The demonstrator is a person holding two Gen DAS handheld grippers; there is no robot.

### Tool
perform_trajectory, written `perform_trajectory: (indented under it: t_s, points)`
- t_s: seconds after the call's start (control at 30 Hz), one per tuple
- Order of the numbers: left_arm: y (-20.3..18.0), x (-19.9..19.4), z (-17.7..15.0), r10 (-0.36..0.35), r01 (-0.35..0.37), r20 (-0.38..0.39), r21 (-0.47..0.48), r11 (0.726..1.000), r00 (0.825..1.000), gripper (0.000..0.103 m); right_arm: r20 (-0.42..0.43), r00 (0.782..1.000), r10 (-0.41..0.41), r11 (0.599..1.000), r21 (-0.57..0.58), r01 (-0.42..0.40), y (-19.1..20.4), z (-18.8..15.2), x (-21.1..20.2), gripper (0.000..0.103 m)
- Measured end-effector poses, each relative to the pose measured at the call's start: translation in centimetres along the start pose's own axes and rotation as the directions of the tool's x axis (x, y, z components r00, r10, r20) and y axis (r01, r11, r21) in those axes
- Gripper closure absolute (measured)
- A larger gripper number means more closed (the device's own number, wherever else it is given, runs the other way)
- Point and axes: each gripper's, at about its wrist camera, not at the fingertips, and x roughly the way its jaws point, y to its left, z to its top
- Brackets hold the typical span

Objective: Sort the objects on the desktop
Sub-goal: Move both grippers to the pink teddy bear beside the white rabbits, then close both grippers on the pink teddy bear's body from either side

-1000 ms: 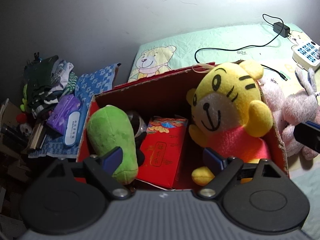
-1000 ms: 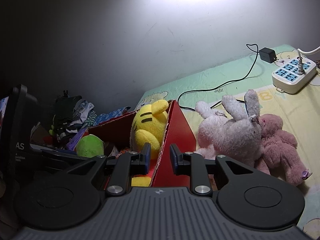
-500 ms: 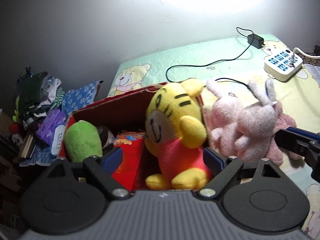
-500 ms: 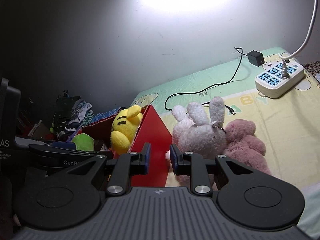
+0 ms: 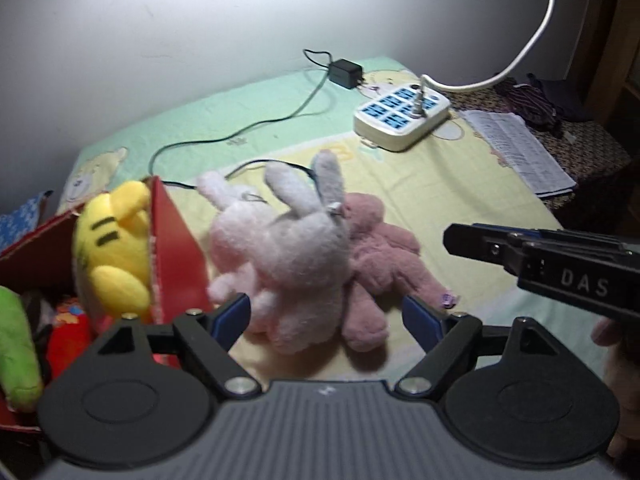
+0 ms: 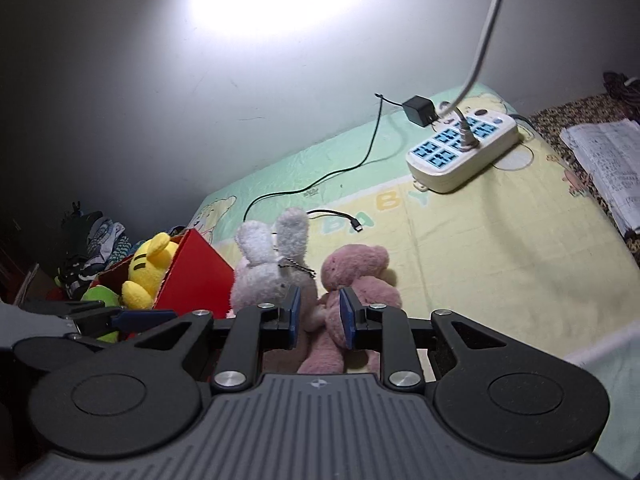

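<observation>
Left gripper [image 5: 326, 316]: jaws spread wide, empty, framing the rabbit [image 5: 288, 248]. Right gripper [image 6: 319, 316]: jaws narrowly parted, holding nothing. Recommended: lower the left gripper squarely over the rabbit's body, avoiding the bear [image 5: 376, 256] pressed against it. The rabbit is pale pink, fluffy, soft, lying just beside the red box [image 5: 176, 240]. The power strip [image 5: 400, 120] sits well beyond.

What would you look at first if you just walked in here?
Probably the fluffy white bunny lying on the baby-print mat with the pink teddy pressed against its side, right in front of both grippers. Next, the yellow tiger plush peeking out of the red box beside them.
</observation>
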Motion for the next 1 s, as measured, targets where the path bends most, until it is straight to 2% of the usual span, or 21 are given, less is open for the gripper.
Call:
perform_trajectory:
  t_s: [0.1, 0.2, 0.33, 0.53, 0.7, 0.83, 1.0]
  points:
    - [-0.9, 1.9, -0.2, -0.075, 0.075, -0.045, -0.008, 0.997, 0.996, 0.022, -0.026, 1.0, -0.003, 0.998, 0.065, 0.005, -2.0, 0.1, 0.8, 0.078]
    - [-1.6, 3.4, -0.1, -0.109, 0.109, -0.066, -0.012, 0.994, 0.992, 0.022, -0.058, 0.998, 0.011, 0.994, 0.11, -0.004, -3.4, 0.2, 1.9, 0.078]
    - [-2.4, 5.7, 0.3, -0.184, 0.184, -0.107, -0.004, 0.983, 0.977, 0.022, -0.1, 0.994, 0.043, 0.988, 0.155, -0.028, -4.8, 0.4, 3.8, 0.077]
    - [-3.1, 8.7, 0.4, -0.192, 0.199, -0.16, 0.03, 0.979, 0.968, 0.022, -0.134, 0.986, 0.101, 0.977, 0.198, -0.074, -6.3, 0.7, 6.0, 0.074]
    - [-1.3, 10.7, 0.7, -0.231, 0.228, -0.196, -0.038, 0.973, 0.953, 0.022, -0.151, 0.979, 0.135, 0.973, 0.205, -0.103, -6.8, 1.0, 7.9, 0.074]
    - [-0.5, 10.9, 1.2, -0.288, 0.279, -0.179, -0.071, 0.958, 0.941, 0.017, -0.161, 0.975, 0.154, 0.97, 0.21, -0.118, -7.1, 1.2, 9.7, 0.064]
    - [-0.6, 11.2, 1.3, -0.305, 0.297, -0.176, -0.069, 0.952, 0.936, 0.012, -0.178, 0.964, 0.199, 0.958, 0.244, -0.153, -7.1, 1.2, 11.8, 0.063]
